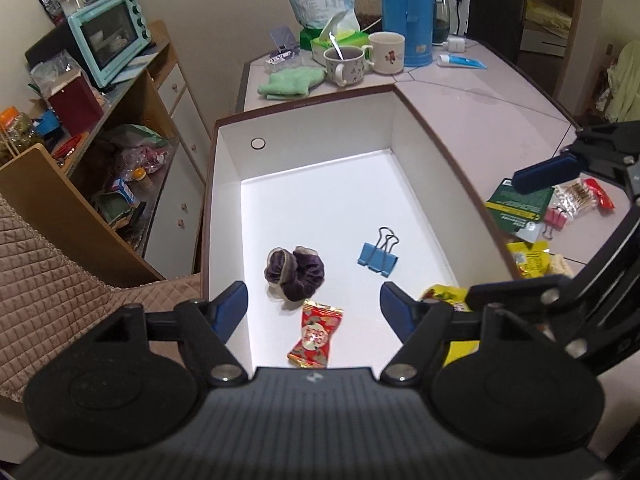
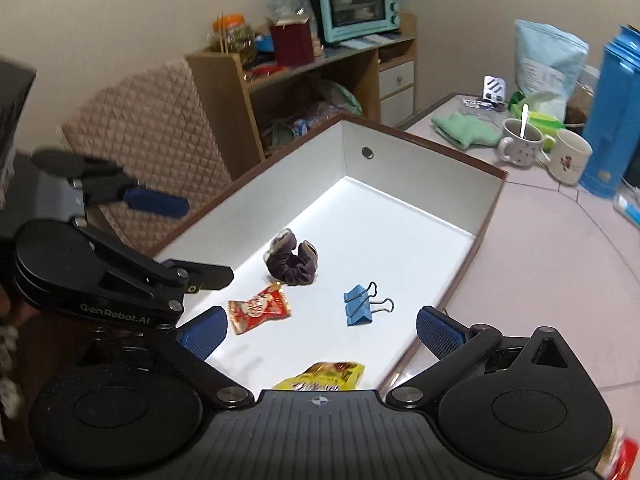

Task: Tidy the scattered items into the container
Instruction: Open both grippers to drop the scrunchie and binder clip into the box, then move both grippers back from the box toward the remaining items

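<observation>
A white box with a brown rim (image 1: 304, 100) (image 2: 440, 146) holds a purple scrunchie (image 1: 295, 276) (image 2: 292, 263), a blue binder clip (image 1: 378, 257) (image 2: 359, 309), a red candy (image 1: 316, 334) (image 2: 260, 307) and a yellow packet (image 1: 442, 294) (image 2: 324, 376). My left gripper (image 1: 314, 312) is open and empty above the box's near end. My right gripper (image 2: 320, 330) is open and empty over the box. On the table to the right of the box lie a green packet (image 1: 516, 202), a pink clip (image 1: 556, 216), a clear bag (image 1: 572, 196), a red wrapper (image 1: 600, 194) and a yellow snack bag (image 1: 530, 258).
Two mugs (image 1: 346, 64) (image 2: 520, 142), a blue thermos (image 1: 406, 12) (image 2: 610, 120), a green cloth (image 1: 290, 82) (image 2: 466, 128), a tissue pack (image 1: 340, 38) and a tube (image 1: 460, 61) stand at the table's far end. A shelf with a teal oven (image 1: 110, 36) (image 2: 358, 4) and a quilted chair (image 2: 148, 152) stand beside the box.
</observation>
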